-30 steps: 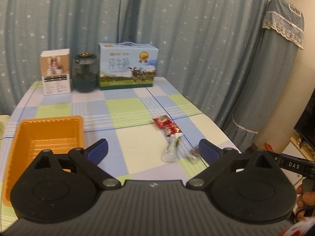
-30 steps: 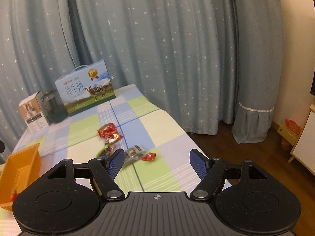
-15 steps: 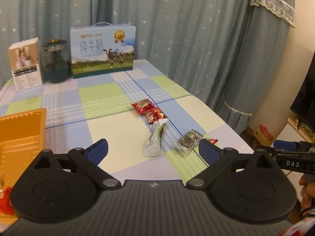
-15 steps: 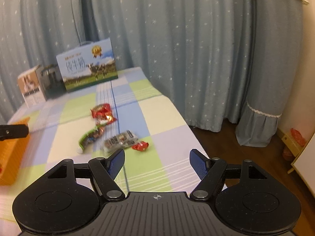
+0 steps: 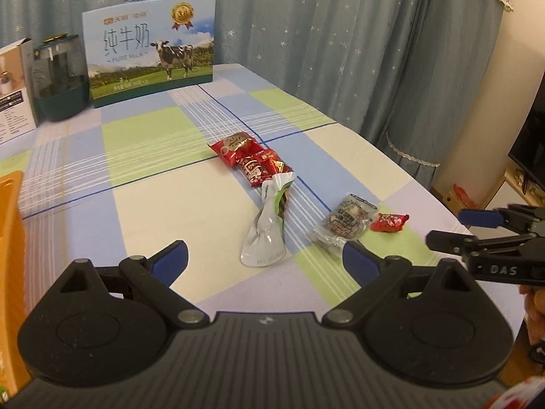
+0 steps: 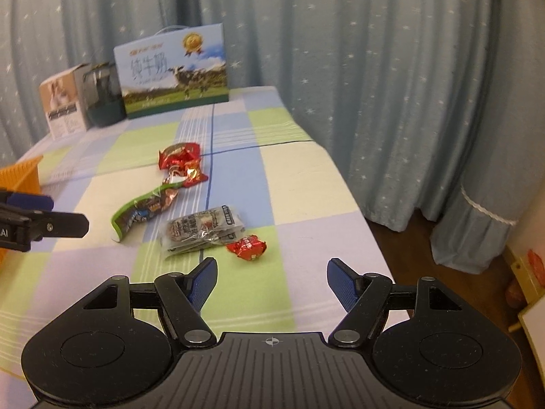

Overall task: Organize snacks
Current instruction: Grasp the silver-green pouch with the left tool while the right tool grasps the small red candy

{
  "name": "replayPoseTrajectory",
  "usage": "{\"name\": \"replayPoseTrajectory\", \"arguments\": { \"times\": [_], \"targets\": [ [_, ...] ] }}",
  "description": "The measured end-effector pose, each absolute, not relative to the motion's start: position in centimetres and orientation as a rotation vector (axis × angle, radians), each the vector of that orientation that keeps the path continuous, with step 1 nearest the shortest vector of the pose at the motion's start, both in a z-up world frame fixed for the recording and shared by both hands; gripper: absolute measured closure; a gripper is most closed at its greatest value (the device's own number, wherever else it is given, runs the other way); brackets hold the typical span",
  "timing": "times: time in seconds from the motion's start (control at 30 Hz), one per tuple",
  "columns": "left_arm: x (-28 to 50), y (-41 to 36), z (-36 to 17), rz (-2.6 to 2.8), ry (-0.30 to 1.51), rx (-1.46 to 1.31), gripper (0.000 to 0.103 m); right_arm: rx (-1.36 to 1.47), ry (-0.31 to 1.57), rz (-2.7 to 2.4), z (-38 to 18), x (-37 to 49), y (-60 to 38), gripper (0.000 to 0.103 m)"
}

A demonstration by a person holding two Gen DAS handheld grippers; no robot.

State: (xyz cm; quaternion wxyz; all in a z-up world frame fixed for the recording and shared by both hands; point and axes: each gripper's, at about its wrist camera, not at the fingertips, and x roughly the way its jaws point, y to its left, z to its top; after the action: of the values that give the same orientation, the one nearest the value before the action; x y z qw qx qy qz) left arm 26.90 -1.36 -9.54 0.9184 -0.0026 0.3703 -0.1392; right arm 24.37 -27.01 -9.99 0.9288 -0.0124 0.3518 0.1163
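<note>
1. The left gripper is hovering over a table covered in a blue, green and cream checked cloth, its blue-padded fingers standing wide apart with nothing between them.
2. The right gripper is hanging above the same cloth, its jaws parted and empty, having just been closing a little.
3. Just ahead of the left gripper's fingertips, a crumpled silver-and-green snack pouch is lying flat on the cloth.
4. Just beyond the right gripper's left finger, a clear plastic snack packet with dark print is resting beside a small red foil-wrapped candy, the two nearly touching.
5. Farther out from both pairs of fingers, a cluster of red foil snack packets is sitting at the pouch's far end.
6. An orange plastic tray is showing at the left edge, well to the left of the left gripper's fingers.
7. At the far end, a blue milk carton box printed with a cow is standing upright beside a dark green lidded jar and a white cardboard box, before a blue star-patterned curtain.
</note>
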Motion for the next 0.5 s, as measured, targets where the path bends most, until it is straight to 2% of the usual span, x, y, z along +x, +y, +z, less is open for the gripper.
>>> {"name": "replayPoseTrajectory", "arguments": {
  "times": [0.43, 0.47, 0.5],
  "targets": [
    [30.2, -1.4, -10.9, -0.308, 0.768, 0.024, 0.007, -0.116, 0.731, 0.336, -13.4, 28.8, -24.5, 0.059],
    [30.4, -1.4, -11.0, -0.309, 0.769, 0.029, 0.007, -0.117, 0.731, 0.339, -13.5, 28.9, -24.5, 0.064],
    [30.6, -1.4, -11.2, -0.310, 0.773, 0.030, 0.008, -0.114, 0.730, 0.337, -13.7, 28.9, -24.4, 0.072]
  ]
}}
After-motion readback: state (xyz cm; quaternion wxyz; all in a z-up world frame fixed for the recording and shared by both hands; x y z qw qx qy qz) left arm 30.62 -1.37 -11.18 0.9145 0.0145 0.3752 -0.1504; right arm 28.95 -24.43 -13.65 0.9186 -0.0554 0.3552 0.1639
